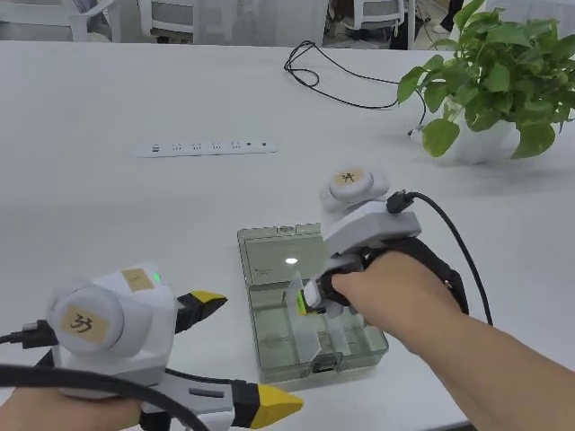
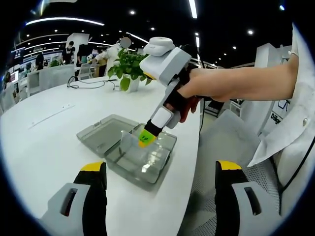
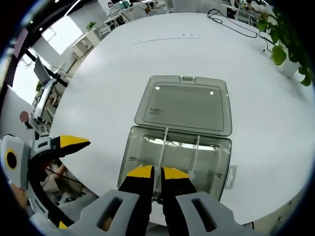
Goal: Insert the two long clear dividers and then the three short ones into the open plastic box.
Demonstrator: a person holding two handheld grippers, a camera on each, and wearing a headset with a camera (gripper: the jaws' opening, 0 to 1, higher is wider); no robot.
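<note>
The open clear plastic box [image 1: 269,355] lies near the table's front edge, its lid [image 1: 274,256] folded flat behind it. My right gripper [image 1: 306,303] reaches down into the box, its jaws shut on a long clear divider [image 3: 162,145] that stands upright in the tray. A second clear divider [image 3: 196,151] stands parallel beside it. In the left gripper view, the right gripper [image 2: 144,137] holds the divider [image 2: 127,143] over the box [image 2: 142,172]. My left gripper [image 1: 243,352] hovers open, left of the box, holding nothing.
A white power strip [image 1: 207,147] lies on the table behind the box. A potted plant [image 1: 499,72] stands at the back right, with a black cable [image 1: 332,76] looping near it. The table's edge [image 2: 189,162] runs close to the box.
</note>
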